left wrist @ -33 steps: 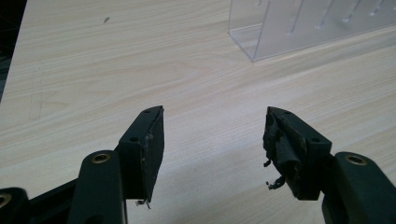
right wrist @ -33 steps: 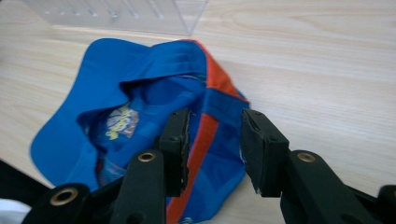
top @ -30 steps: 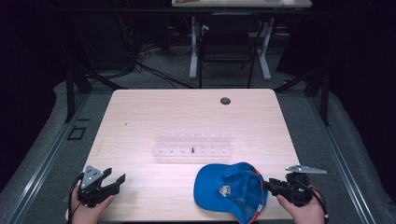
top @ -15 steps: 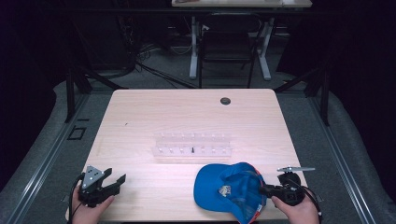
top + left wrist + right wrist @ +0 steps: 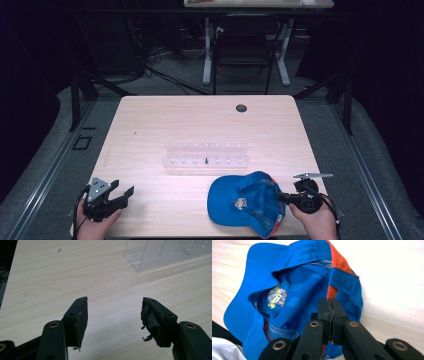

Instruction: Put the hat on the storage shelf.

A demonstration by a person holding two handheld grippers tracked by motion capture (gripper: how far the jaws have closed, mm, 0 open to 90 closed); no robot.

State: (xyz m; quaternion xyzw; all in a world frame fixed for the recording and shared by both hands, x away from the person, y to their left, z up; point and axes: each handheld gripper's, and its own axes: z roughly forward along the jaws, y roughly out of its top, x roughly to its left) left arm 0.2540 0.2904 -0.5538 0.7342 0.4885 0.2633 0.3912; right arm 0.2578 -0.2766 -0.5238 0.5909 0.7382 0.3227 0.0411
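The right gripper (image 5: 329,302) has just clenched its jaws on the back edge of the blue cap (image 5: 243,200), so lifting can begin, while the left gripper (image 5: 113,315) rests released on the table (image 5: 200,120)

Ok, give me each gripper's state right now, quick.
Left gripper: open, nothing between the jaws, over bare table.
Right gripper: jaws just closed, shut on the blue cap at its rim.

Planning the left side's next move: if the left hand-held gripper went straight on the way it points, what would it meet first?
Bare table at first; the left hand-held gripper stands open and empty. Farther on, probably the corner of the clear plastic rack, though depth is hard to judge.
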